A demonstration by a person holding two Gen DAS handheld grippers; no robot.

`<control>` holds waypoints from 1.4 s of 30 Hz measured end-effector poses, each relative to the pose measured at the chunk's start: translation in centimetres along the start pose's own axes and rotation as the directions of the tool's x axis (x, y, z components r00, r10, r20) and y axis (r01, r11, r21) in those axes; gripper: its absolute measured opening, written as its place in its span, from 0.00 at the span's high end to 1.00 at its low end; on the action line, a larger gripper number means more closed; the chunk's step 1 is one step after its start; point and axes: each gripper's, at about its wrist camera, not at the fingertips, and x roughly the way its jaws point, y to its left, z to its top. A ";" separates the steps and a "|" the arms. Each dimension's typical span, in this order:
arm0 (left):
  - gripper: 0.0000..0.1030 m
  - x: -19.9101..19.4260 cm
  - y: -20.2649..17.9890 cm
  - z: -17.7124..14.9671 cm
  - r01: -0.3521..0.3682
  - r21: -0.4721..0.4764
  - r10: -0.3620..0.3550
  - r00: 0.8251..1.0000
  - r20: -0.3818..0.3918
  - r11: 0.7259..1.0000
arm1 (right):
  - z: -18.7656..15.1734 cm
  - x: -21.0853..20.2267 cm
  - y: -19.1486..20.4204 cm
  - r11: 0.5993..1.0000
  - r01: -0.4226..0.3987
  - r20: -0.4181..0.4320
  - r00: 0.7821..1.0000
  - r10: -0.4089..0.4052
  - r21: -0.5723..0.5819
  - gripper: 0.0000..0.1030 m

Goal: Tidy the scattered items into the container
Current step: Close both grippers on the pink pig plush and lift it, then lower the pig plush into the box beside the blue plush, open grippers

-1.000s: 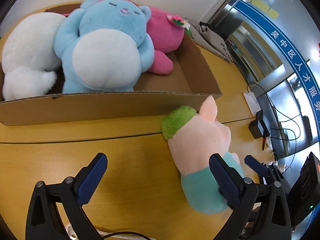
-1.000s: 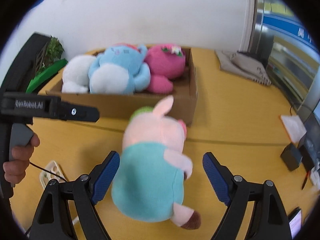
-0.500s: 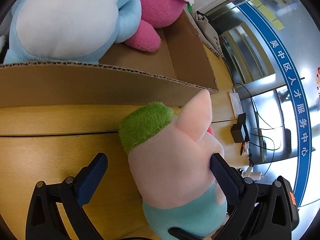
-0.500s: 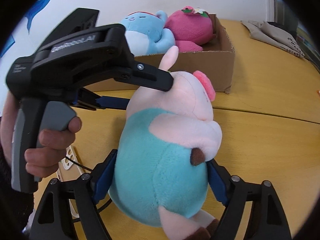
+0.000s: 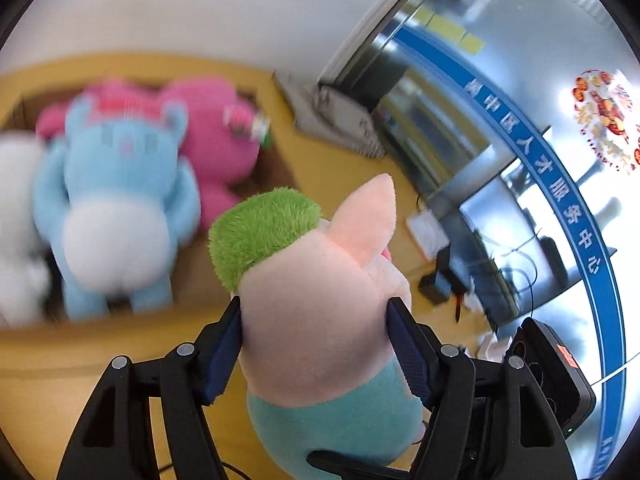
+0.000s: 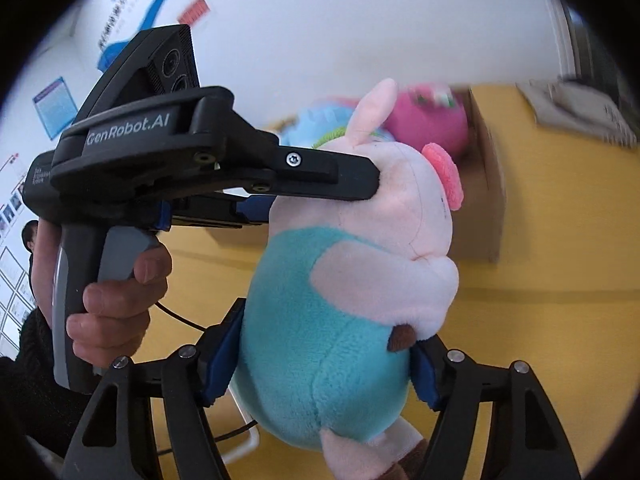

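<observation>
A pig plush [image 5: 316,320] with a pink head, green tuft and teal body hangs above the wooden table, gripped by both grippers. My left gripper [image 5: 315,308] is closing, its blue pads pressing both sides of the head. In the right wrist view its fingers [image 6: 320,176] clamp the head from the left. My right gripper [image 6: 328,332] is closing too, pads pressed into the teal belly [image 6: 320,340]. Behind stands the cardboard box [image 5: 280,160], holding a blue plush [image 5: 116,184], a pink plush [image 5: 216,136] and a white plush [image 5: 16,216].
A person's hand [image 6: 116,312] grips the left gripper's handle. A grey cloth [image 5: 340,120] lies on the table right of the box. A black adapter with cables [image 5: 440,280] sits at the table's right edge. A white power strip [image 6: 244,440] lies below the pig.
The left jaws have narrowed onto the pig's head and the right jaws onto its belly. Both grippers have risen with the pig, so the box's inside shows again.
</observation>
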 end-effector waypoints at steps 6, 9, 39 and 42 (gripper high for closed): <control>0.29 -0.4 0.0 9.4 -0.023 0.083 0.013 0.992 0.122 0.996 | 9.3 0.5 -1.0 0.994 0.015 0.153 0.988 0.003 -0.111 0.31; 0.29 3.8 3.1 11.5 -0.034 0.046 0.031 0.997 0.069 0.998 | 11.3 3.2 -3.3 0.995 0.024 0.157 0.988 -0.009 -0.099 0.31; 0.17 15.5 5.3 9.1 -0.234 0.113 0.247 0.963 -0.108 0.965 | 8.0 8.9 -8.8 0.967 0.250 -0.044 0.968 -0.248 0.048 0.75; 0.17 15.3 4.9 9.0 -0.263 0.115 0.274 0.956 -0.100 0.958 | 7.6 8.3 -7.9 0.956 0.289 -0.064 0.956 -0.285 0.060 0.28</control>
